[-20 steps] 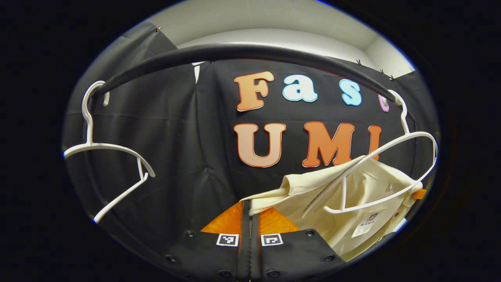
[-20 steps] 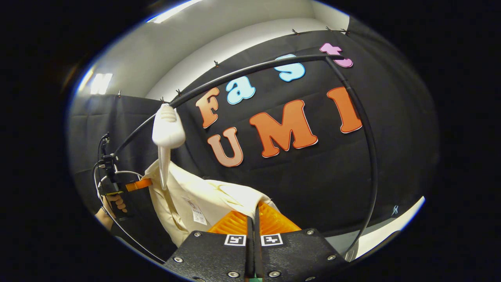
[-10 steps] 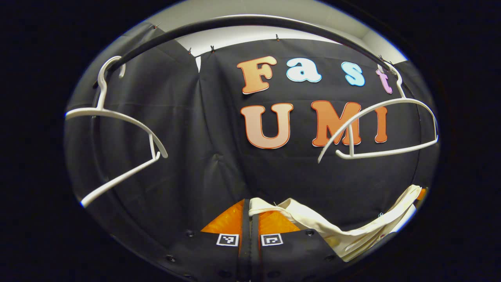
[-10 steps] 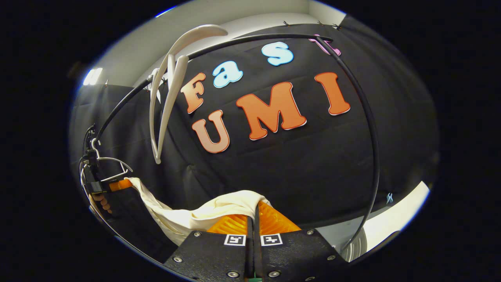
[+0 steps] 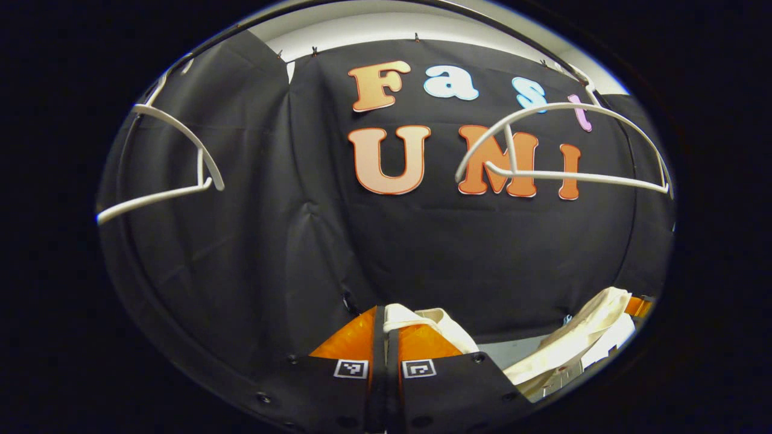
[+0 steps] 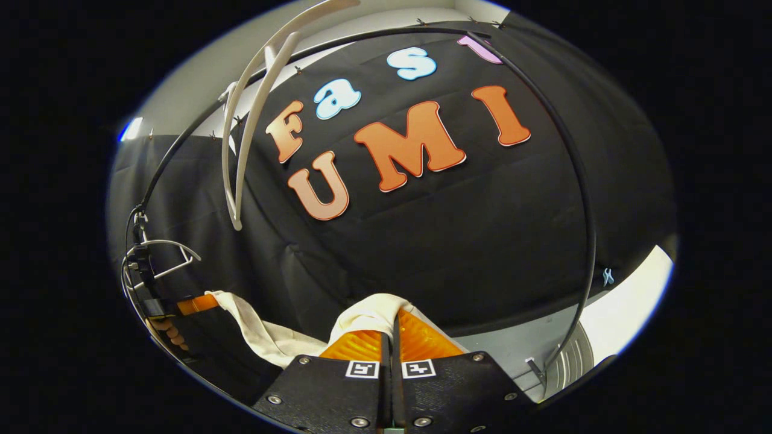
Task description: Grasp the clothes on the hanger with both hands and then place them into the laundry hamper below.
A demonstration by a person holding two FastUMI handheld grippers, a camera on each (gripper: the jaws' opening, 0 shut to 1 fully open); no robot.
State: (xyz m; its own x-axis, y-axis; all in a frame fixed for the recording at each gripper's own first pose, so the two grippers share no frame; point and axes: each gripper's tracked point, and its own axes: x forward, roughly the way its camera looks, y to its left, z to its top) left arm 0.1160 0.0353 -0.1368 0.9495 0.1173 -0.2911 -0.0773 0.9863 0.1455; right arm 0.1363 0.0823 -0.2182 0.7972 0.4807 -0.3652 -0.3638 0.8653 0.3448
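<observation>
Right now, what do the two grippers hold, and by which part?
Both hold the cream shirt: the left gripper pinches one bunched edge, the right gripper another. Which part of the garment cannot be told.

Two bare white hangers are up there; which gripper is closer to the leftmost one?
Left. That hanger hangs just above the left gripper; the right gripper sits farther off, beyond the other hanger. Both grip the shirt.

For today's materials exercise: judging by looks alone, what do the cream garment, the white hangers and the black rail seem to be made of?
Cream garment: soft woven cloth, matte; it folds and sags between the left hand-held gripper and the right hand-held gripper.
White hangers: probably moulded plastic, smooth with a slight sheen; thin and rigid.
Black rail: likely coated or painted metal tube; slim, holds its shape.
</observation>
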